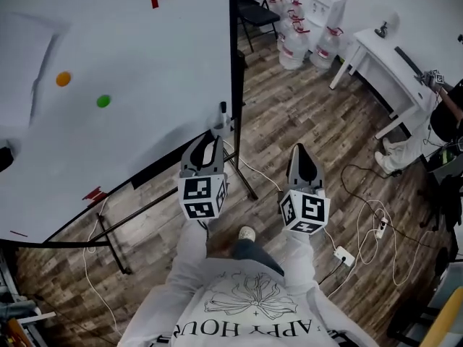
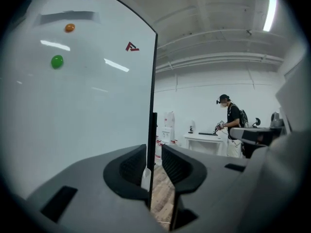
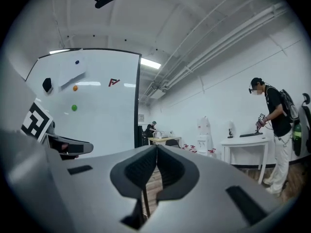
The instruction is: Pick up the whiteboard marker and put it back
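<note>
Several cables (image 1: pixel 360 230) cross floor (image 1: pixel 304 114) beside whiteboard (image 1: pixel 145 49).

Right tool (image 3: pixel 156 148) at bottom centre, jaws pressed together, nothing between. Whiteboard (image 3: pixel 97 123) upright at left, carrying orange magnet (image 3: pixel 75 88) above green magnet (image 3: pixel 74 108), red logo (image 3: pixel 113 82) near top right corner. Left tool (image 3: pixel 73 147) with marker cube (image 3: pixel 35 121) at left edge, in front of whiteboard. Person (image 3: pixel 275 125) standing at right beside white desk (image 3: pixel 245 141); water dispenser (image 3: pixel 204 129) left of desk.

Shirt (image 1: pixel 242 322) print, upside down — "APPY HOU" — rest cut off.
</note>
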Tool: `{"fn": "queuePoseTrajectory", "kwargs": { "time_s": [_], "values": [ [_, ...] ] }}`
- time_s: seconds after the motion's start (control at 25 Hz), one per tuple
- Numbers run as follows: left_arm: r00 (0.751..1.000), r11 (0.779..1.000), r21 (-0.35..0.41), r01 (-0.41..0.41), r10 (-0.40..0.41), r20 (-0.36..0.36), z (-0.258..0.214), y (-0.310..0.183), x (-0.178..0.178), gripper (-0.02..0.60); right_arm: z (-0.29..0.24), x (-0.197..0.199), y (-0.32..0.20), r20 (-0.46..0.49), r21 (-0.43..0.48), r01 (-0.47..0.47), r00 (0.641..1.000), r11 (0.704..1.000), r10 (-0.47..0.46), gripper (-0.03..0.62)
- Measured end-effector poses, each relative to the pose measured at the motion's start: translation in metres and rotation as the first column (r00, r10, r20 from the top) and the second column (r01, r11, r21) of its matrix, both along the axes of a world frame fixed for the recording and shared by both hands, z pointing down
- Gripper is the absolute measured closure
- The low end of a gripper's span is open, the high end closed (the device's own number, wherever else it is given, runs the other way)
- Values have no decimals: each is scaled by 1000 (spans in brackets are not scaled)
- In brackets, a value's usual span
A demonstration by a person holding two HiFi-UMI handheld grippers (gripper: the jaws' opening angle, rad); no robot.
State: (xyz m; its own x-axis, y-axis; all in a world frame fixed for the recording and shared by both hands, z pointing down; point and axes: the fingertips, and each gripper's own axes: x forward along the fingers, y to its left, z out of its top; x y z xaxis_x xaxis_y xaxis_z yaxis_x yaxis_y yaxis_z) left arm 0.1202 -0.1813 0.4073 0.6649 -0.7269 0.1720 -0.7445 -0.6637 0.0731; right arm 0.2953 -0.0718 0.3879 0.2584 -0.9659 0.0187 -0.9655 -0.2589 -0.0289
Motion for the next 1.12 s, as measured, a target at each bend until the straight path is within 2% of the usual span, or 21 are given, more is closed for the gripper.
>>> {"fn": "queuePoseTrajectory", "kwargs": {
  "time_s": [0.2,0.52,0.92,1.12],
  "values": [
    [999,998,-45,38,-38,17,14,-23,18,485,5,23,-24,15,-2,41,999,999,-41,591],
    [996,992,-122,43,-32,89,43,-60,43,428,21,35,-57,53,-29,64,997,998,-62,591],
    [989,967,-252,45,-8,146,80,-111,63,422,35,45,-94,67,-67,38,997,997,-33,591],
    [982,955,-294,37,20,190,97,-129,74,422,42,46,-110,60,-88,32,998,996,-27,591]
  ]
}}
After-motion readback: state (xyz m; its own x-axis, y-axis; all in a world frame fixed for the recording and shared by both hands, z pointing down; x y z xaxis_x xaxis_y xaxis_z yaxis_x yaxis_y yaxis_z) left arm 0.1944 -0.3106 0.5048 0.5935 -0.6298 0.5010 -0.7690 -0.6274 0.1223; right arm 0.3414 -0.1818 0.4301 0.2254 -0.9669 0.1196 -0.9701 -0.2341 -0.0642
